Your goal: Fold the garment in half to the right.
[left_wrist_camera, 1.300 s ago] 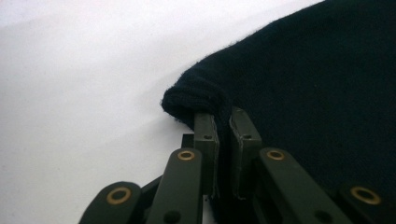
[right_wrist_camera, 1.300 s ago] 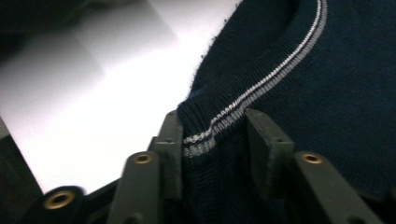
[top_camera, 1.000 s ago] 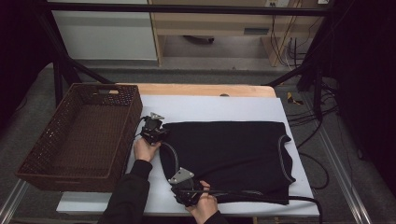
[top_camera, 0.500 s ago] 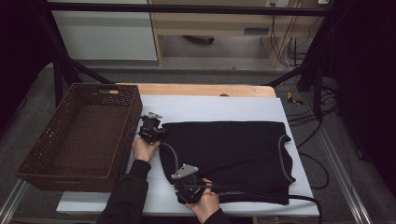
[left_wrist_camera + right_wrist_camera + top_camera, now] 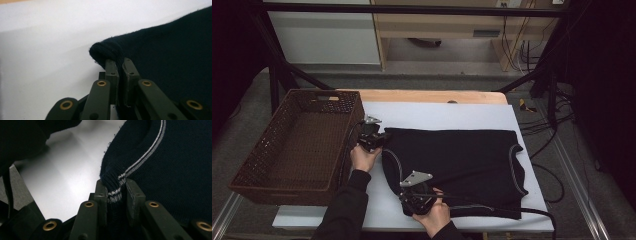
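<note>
Clearly both the left hand-held gripper (image 5: pixel 119 65) and right hand-held gripper (image 5: pixel 117 187) pinch sweater (image 5: pixel 457 160) edges, hiding them.

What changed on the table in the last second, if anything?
The right gripper slid a little toward the table's near edge, drawing the dark sweater's striped corner with it. The left gripper stayed clamped on the sweater's far left corner, and the wicker basket did not move.

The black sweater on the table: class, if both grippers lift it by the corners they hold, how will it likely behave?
The black sweater will probably sag between the left gripper and right gripper: it lies limp and bunches in both. Its knit looks grippy, so slipping seems unlikely. It seems light, hardly fragile.
</note>
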